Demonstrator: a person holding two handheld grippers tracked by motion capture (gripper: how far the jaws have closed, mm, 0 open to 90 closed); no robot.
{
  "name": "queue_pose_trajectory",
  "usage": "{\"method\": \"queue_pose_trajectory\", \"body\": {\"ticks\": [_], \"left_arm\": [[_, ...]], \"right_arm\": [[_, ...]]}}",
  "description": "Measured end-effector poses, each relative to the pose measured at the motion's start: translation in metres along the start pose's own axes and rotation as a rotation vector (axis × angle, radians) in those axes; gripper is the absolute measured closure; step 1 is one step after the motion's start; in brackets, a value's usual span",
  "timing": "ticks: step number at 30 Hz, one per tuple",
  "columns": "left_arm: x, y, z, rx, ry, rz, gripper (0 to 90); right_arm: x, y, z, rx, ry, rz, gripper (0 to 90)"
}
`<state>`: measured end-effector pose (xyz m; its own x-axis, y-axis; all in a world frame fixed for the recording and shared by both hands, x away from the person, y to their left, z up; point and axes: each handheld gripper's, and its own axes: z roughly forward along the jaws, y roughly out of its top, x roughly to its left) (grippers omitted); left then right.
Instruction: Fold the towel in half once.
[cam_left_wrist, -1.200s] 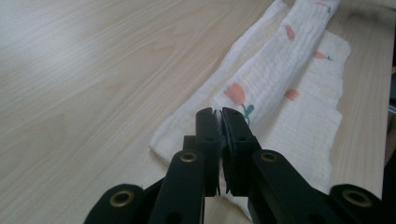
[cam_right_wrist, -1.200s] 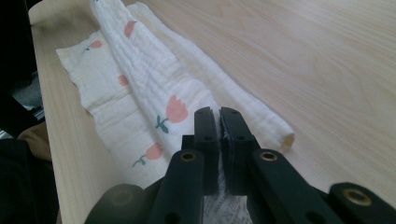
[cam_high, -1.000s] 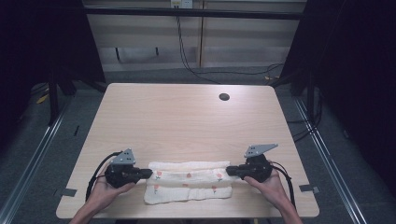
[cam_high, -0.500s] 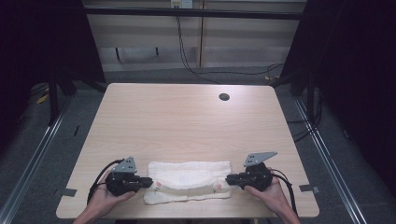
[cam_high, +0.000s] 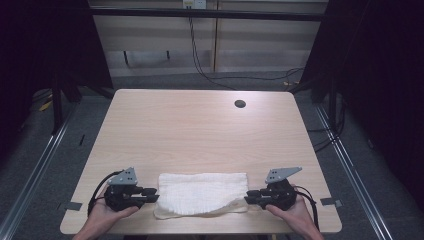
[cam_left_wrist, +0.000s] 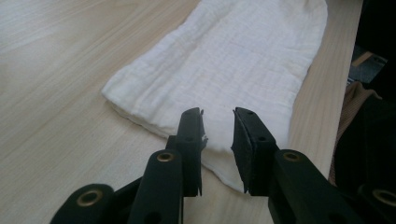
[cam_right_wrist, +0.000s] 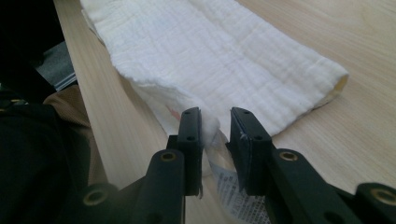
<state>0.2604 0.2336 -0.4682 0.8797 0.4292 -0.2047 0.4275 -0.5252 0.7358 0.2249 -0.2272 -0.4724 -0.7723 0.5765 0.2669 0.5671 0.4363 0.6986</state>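
A white folded cloth (cam_high: 202, 192) lies near the table's front edge, between my two grippers. My left gripper (cam_high: 154, 195) sits at its left end. In the left gripper view its jaws (cam_left_wrist: 218, 126) stand slightly apart over the cloth's (cam_left_wrist: 233, 56) near edge; they have just been opening and the pads do not press on it. My right gripper (cam_high: 248, 196) is at the right end. Its jaws (cam_right_wrist: 215, 123) have also just been opening, with a bunched corner of the cloth (cam_right_wrist: 219, 51) lying loose in the gap.
The wooden table (cam_high: 200, 135) has a small dark hole (cam_high: 240, 104) at the back right. A printed label (cam_right_wrist: 238, 196) sticks out from under the cloth by the right jaws. Dark floor, rails and cables surround the table.
The cloth's pink-marked face has been folded under, leaving a plain white top. Both hands slid toward the front edge, and both pairs of jaws have parted from the cloth's ends.
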Motion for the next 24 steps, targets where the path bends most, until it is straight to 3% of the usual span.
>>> {"method": "queue_pose_trajectory", "body": {"ticks": [6, 11, 15, 18, 19, 24], "left_arm": [[0.004, 0.003, -0.004, -0.015, 0.021, -0.016, 67.7], [0.009, 0.014, 0.004, -0.001, 0.042, -0.014, 65.0], [0.016, 0.023, 0.016, 0.022, 0.035, -0.008, 66.0], [0.018, 0.027, 0.021, 0.035, 0.031, -0.001, 71.7], [0.021, 0.030, 0.026, 0.036, 0.014, 0.003, 71.7], [0.026, 0.029, 0.042, 0.077, 0.011, -0.001, 75.7]], "right_arm": [[0.003, 0.001, -0.007, -0.018, -0.006, -0.002, 70.7], [0.002, 0.002, -0.009, -0.026, -0.026, 0.005, 67.3], [0.004, 0.012, 0.006, 0.015, -0.028, -0.021, 61.0], [0.006, 0.019, 0.014, 0.020, -0.021, -0.033, 59.2], [0.006, 0.021, 0.017, 0.023, -0.020, -0.032, 57.6], [0.009, 0.031, 0.044, 0.063, -0.009, -0.046, 52.4]]}}
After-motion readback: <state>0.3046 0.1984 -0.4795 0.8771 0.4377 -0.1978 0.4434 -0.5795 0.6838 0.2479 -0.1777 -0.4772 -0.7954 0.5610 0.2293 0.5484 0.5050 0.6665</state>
